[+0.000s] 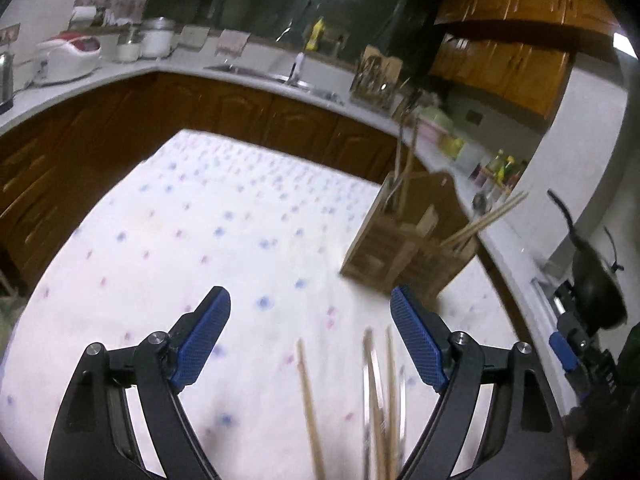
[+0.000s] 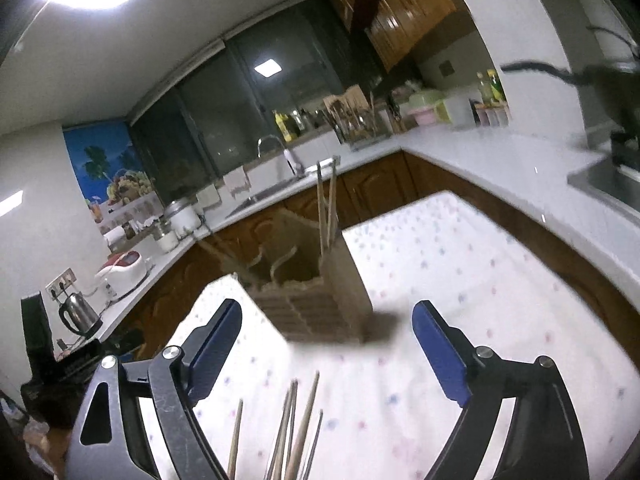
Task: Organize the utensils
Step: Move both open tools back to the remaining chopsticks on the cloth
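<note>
Clearly both jaws gape empty: left gripper (image 1: 310, 336) and right gripper (image 2: 326, 344) approach loose pale wooden chopsticks (image 1: 310, 412) (blurred); a hasty sweep could topple the slatted wooden utensil holder (image 1: 394, 240) near the dotted white tablecloth's (image 1: 180, 240) far edge.

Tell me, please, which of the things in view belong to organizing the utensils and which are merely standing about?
Belonging to the job:
- loose wooden chopsticks lying on the dotted white tablecloth
- slatted wooden utensil holder, with some sticks upright in it
- left gripper and right gripper, both open and empty

Just standing about:
- steel kettle
- white and red rice cooker
- yellow bottle
</note>
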Demonstrator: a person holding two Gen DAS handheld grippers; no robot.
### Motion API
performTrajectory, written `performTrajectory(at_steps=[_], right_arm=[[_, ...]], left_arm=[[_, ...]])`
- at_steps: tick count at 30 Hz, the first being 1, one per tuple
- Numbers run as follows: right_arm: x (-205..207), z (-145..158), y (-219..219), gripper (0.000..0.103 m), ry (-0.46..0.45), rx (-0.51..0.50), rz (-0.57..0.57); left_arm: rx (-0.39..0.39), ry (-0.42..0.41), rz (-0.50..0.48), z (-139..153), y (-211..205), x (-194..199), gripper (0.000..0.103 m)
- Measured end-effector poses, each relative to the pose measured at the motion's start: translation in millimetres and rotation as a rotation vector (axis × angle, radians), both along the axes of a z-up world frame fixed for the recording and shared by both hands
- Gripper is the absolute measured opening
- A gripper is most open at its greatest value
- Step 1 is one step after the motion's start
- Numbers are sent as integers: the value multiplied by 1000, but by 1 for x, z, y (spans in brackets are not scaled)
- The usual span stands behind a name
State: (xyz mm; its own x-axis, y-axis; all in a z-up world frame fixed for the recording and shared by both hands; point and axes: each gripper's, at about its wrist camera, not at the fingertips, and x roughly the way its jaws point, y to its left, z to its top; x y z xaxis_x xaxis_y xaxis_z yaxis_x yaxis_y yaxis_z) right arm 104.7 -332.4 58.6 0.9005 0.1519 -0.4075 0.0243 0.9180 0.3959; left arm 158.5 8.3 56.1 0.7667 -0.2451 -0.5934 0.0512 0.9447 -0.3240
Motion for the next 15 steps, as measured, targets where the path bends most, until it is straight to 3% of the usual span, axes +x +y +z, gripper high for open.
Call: performTrajectory(at_steps=[8,15], right_arm=[[-23,-26,14,89,66,-22,13],[-32,-45,26,89,118,-48,35]], left_arm=[[23,77,25,-32,11,-21,84],[56,97,20,-41,10,-31,84]])
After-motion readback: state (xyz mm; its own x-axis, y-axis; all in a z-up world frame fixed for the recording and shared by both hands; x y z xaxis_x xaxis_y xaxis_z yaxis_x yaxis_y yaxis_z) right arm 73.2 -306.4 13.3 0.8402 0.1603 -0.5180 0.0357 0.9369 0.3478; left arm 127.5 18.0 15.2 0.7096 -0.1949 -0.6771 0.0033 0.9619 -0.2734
